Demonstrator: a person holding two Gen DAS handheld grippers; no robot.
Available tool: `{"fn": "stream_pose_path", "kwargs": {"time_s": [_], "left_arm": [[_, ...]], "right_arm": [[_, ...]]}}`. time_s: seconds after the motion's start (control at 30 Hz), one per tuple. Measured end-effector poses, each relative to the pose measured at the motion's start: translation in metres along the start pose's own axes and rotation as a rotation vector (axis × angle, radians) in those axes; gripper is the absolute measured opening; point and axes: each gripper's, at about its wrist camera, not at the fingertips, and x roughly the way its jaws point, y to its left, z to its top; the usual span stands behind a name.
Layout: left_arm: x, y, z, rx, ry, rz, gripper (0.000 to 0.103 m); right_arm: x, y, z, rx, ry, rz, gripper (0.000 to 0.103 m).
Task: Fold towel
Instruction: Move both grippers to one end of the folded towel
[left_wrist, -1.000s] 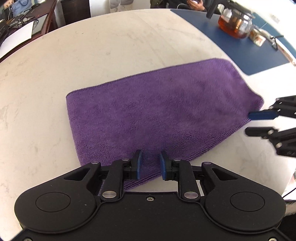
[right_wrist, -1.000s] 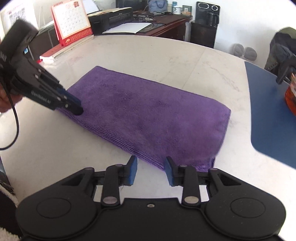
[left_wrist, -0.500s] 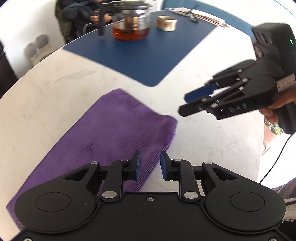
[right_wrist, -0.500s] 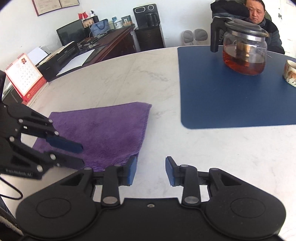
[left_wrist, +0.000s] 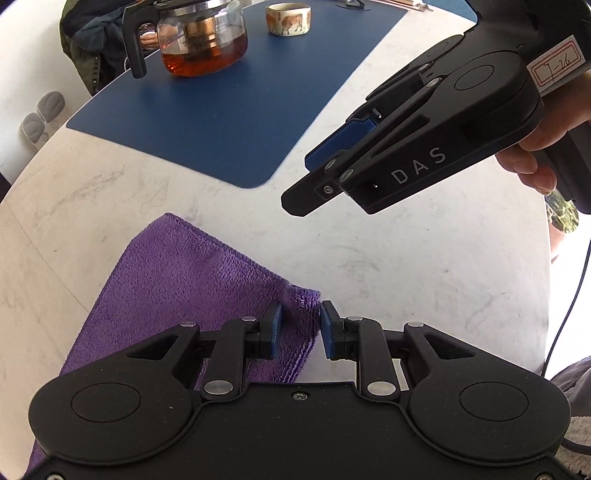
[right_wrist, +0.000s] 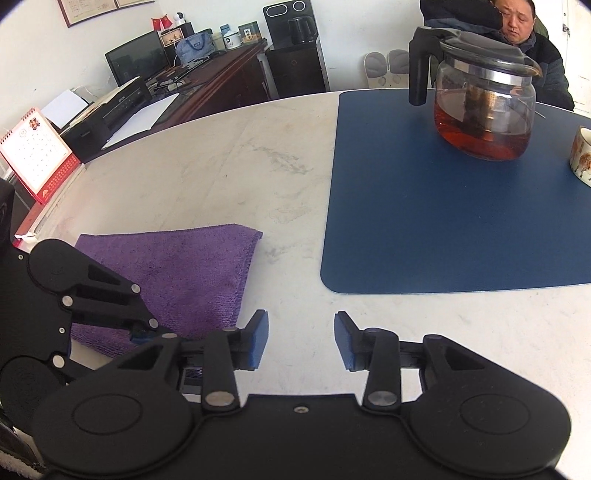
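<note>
A folded purple towel (left_wrist: 192, 295) lies flat on a pale marble table (left_wrist: 406, 280), filling the lower left of the left wrist view. The left gripper (left_wrist: 298, 328) sits at the bottom centre of that view, its blue pads a narrow gap apart, straddling the towel's near corner from above; whether the pads touch the cloth cannot be told. The right gripper (left_wrist: 299, 184) reaches in from the upper right, held by a hand (left_wrist: 535, 147), above bare tabletop and well apart from the towel.

In the right wrist view, the right gripper's jaws have just been opening and now stand spread with only bare marble between them. The towel lies at left centre. A blue mat (right_wrist: 443, 221) at upper right carries a glass teapot (right_wrist: 484, 110) of amber tea and a cup (right_wrist: 581, 155).
</note>
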Motion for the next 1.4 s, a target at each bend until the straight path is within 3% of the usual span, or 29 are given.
{"fn": "stream_pose_path", "kwargs": {"time_s": [0.5, 0.67, 0.9, 1.4], "left_arm": [[-0.018, 0.037, 0.000, -0.173, -0.076, -0.065, 0.010], [-0.016, 0.048, -0.004, -0.227, -0.073, -0.098, 0.013], [-0.006, 0.051, 0.000, -0.230, -0.064, -0.125, 0.023], [-0.010, 0.079, 0.001, -0.339, -0.070, -0.157, 0.025]], "right_arm": [[0.008, -0.004, 0.015, 0.023, 0.002, 0.020, 0.037], [0.011, 0.001, 0.020, 0.032, 0.004, 0.014, 0.037], [0.016, 0.007, 0.018, 0.042, 0.024, 0.002, 0.038], [0.018, 0.001, 0.007, 0.077, 0.041, -0.009, 0.038]]}}
